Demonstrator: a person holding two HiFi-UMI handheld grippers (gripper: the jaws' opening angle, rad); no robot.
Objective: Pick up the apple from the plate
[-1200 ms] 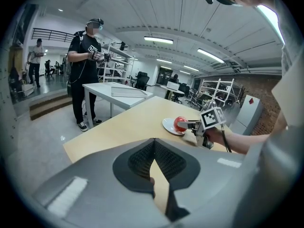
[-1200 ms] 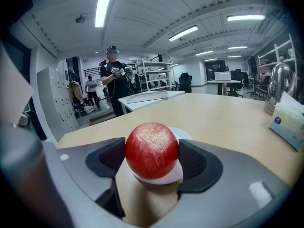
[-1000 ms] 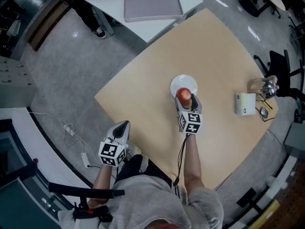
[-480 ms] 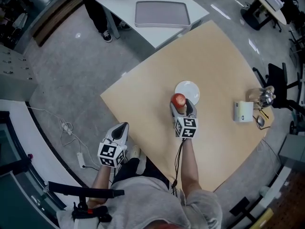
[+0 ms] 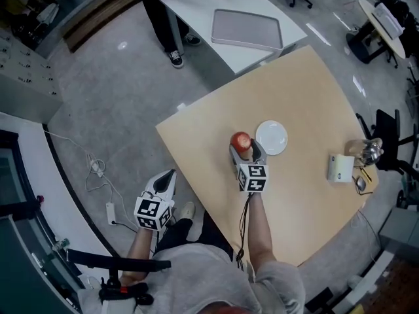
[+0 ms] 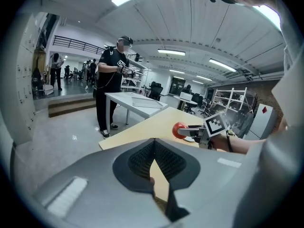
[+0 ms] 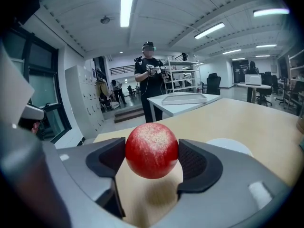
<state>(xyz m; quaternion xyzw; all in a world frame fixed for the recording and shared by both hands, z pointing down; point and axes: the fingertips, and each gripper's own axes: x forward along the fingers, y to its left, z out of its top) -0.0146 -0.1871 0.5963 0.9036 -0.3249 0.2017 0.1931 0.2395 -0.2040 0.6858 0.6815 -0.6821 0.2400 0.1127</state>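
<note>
Okay, my right gripper was clamped on the red apple, one pad on each side at about its widest part. The apple hung clear of the tan table, with its shadow on the wood below. It was off the white plate, just beside it on the side toward the table's left corner. The plate sat bare near the middle of the table. So I judged the pick as good as done.

My left gripper hung off the table past the near edge, its jaws closed on nothing.

Risks, as I judged them:
- The apple was round and smooth-skinned, and only two small pad patches touched it. Any easing of the squeeze or a quick swing could let it twist or slide out downward.
- If dropped, it would hit the wood and roll. The near edge was not far, so it could go to the floor and bruise.
- Dipping toward the plate could knock its rim and shove it.
- The left gripper was too far off to catch anything.
- Squeezing harder to be safe could dent the flesh.

The white box and the glass item at the right edge were well apart and not at risk.
</note>
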